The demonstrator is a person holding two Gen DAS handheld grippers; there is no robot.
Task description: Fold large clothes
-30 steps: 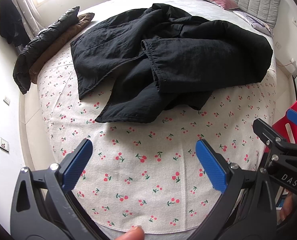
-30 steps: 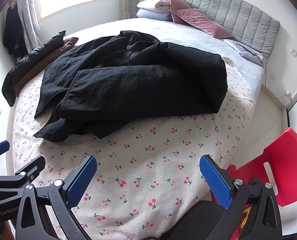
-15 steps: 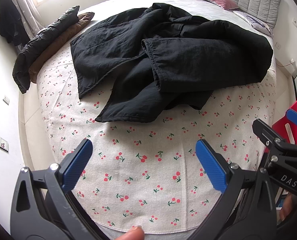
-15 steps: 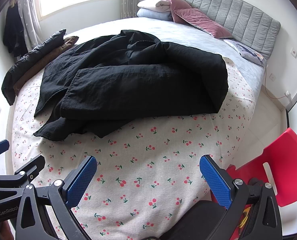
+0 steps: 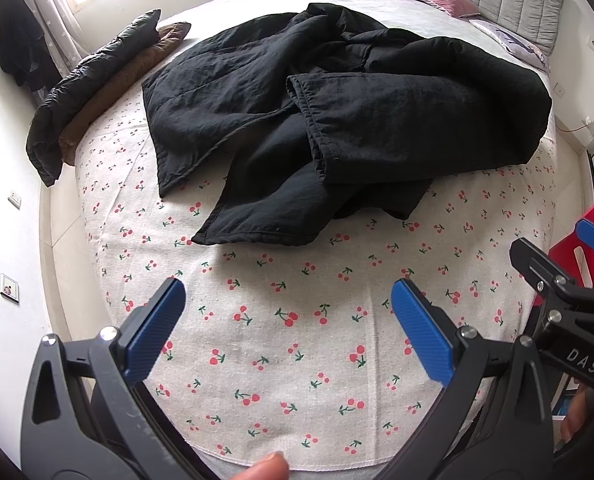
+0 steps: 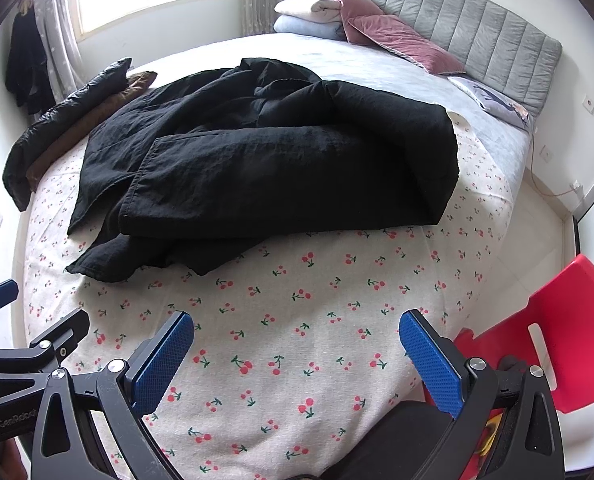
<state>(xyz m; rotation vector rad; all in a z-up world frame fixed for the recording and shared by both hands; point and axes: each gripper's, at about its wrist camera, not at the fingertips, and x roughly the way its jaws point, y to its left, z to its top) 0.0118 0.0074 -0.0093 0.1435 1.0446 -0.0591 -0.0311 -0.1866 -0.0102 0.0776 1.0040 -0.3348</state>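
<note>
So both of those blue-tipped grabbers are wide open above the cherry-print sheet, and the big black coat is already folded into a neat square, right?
Not quite. The left gripper and right gripper are indeed open above the cherry-print sheet, but the black coat is not folded into a neat square. Both wrist views show it lying in a crumpled heap, flaps overlapping unevenly.

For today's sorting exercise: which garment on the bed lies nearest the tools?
The black coat, crumpled mid-bed; the puffer jackets lie stacked at the far left edge.
</note>
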